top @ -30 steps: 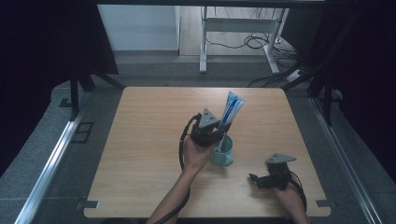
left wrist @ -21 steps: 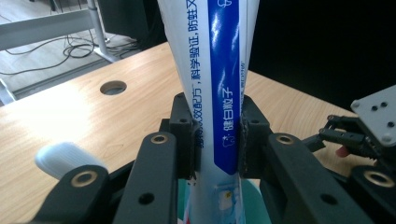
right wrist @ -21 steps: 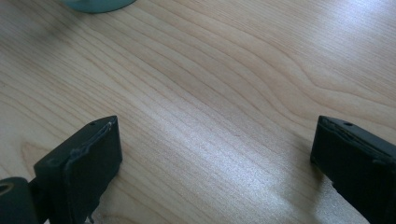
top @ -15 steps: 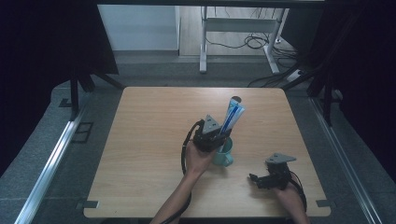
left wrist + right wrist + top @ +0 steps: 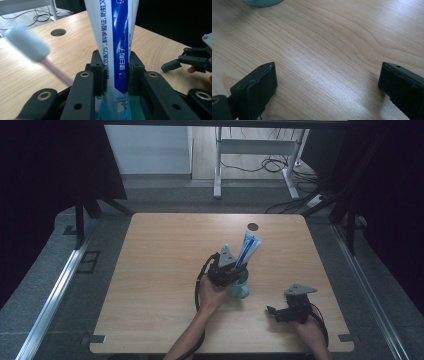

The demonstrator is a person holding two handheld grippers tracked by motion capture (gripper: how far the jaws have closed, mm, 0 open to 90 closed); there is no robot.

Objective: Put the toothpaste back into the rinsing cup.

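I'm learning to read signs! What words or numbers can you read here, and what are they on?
"科学验证, 防蛀": black print up the white side of the toothpaste tube, partly cut off at the picture's top edge.
"健日齿子": white letters on the tube's blue stripe; a blurry reading, so unsure.
Smaller print beside the stripe and low on the tube: too small to read.
The toothbrush, cup and table show no words.

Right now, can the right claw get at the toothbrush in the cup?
Probably yes. The right claw is open and empty, low over bare table beside the cup. The left claw grips only the toothpaste; the toothbrush leans clear of it.
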